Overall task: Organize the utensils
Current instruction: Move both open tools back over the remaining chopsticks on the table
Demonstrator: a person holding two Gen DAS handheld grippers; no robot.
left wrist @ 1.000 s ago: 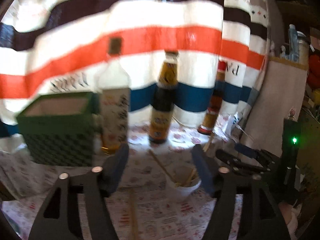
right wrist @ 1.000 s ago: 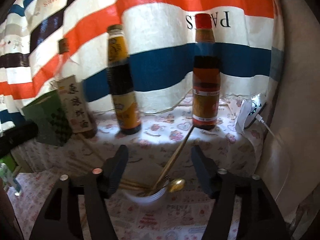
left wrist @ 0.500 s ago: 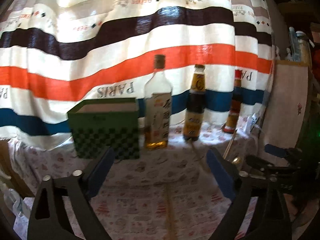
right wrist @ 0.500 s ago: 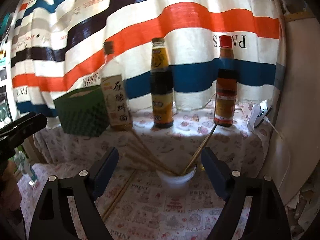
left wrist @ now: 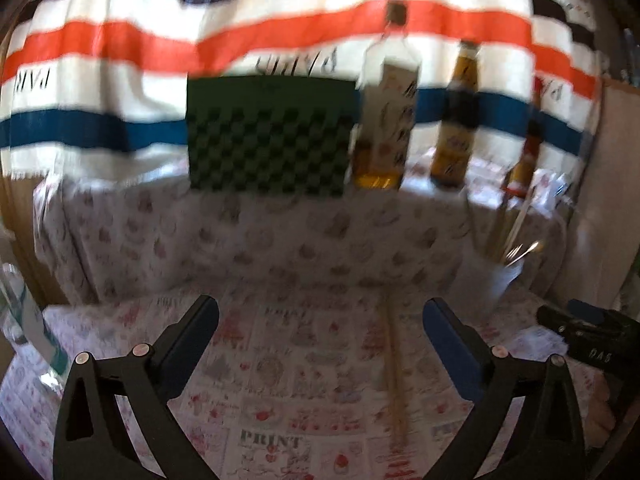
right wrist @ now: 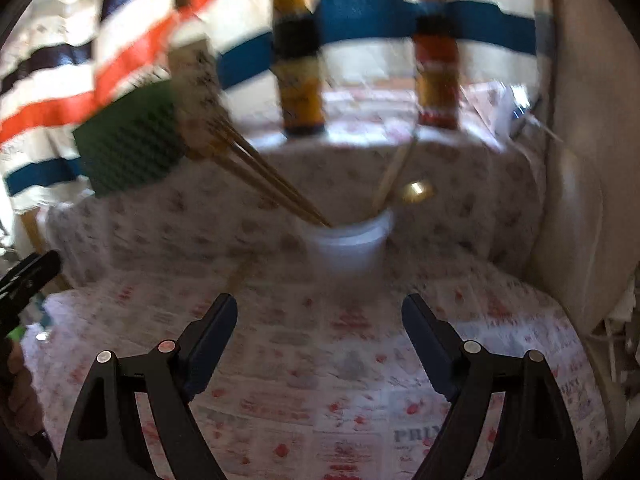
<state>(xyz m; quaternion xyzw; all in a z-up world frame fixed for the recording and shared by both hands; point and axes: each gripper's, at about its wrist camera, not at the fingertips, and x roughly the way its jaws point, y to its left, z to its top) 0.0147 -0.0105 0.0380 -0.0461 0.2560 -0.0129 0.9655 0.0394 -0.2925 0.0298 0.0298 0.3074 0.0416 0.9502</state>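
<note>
A white cup stands on the printed tablecloth and holds several wooden chopsticks leaning left, one more leaning right, and a gold spoon. My right gripper hovers in front of the cup, open and empty. One loose chopstick lies on the cloth between the left gripper's fingers and nearer its right finger. My left gripper is above the cloth, its jaws still opening, with nothing held. The cup appears blurred at the right of the left wrist view, with the right gripper's tip below it.
A green checkered box stands at the back with three sauce bottles to its right, before a striped curtain. A clear plastic bottle is at the left edge. A beige wall panel borders the right side.
Both grippers have sunk and drawn back from the bottles and cup. Both pairs of jaws have spread wider. The loose chopstick now lies closer under the left gripper.
</note>
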